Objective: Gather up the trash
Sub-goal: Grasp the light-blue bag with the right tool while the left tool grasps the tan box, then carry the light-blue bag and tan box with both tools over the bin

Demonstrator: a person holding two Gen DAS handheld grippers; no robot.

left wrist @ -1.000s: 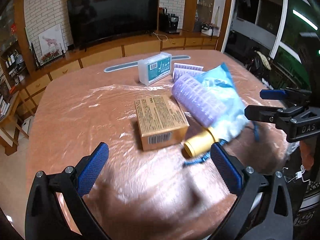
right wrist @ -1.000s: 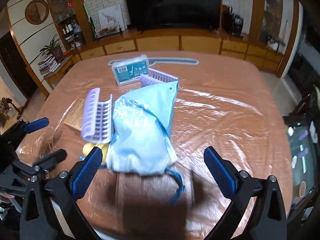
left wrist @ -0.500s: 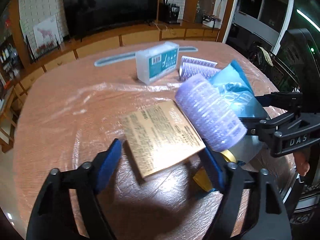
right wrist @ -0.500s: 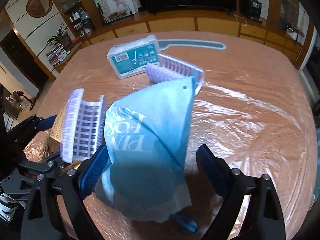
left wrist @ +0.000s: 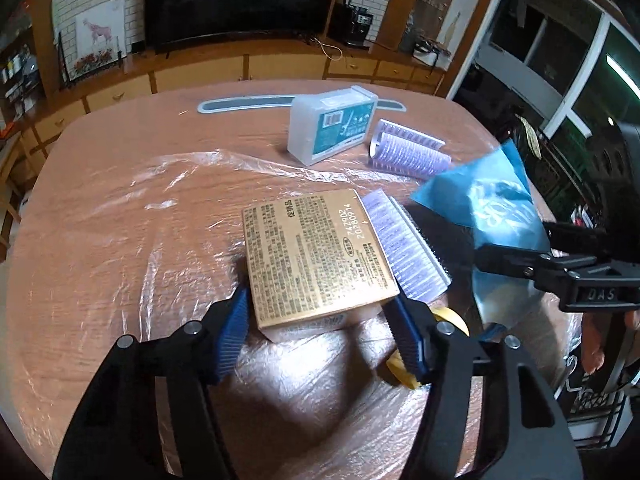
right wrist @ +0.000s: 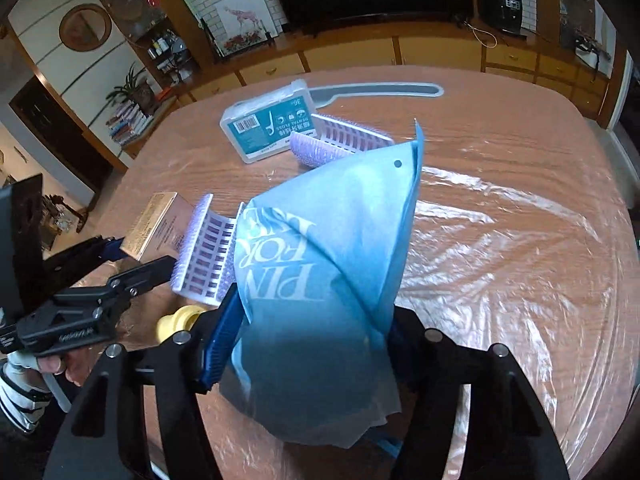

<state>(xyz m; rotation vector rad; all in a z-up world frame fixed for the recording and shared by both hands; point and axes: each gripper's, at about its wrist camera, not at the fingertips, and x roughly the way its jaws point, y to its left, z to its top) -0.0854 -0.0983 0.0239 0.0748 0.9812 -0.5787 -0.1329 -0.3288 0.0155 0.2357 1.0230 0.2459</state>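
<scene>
My left gripper (left wrist: 320,324) is shut on a gold cardboard box (left wrist: 312,256), its blue pads on both sides of the box's near end. The box also shows in the right wrist view (right wrist: 150,224). My right gripper (right wrist: 308,340) is shut on a light blue bag (right wrist: 324,264) printed with white letters, which stands up between its fingers. The bag shows in the left wrist view (left wrist: 492,216) at the right. A purple hair roller on a yellow handle (left wrist: 404,248) lies between box and bag.
A clear dental floss box (left wrist: 332,128), a second purple roller (left wrist: 408,152) and a long grey-blue tool (left wrist: 248,103) lie farther back on the round wooden table (left wrist: 100,208), which is covered with clear plastic film. Cabinets and a TV stand behind.
My left gripper moved forward and closed on the gold box. My right gripper moved forward and closed on the blue bag.
</scene>
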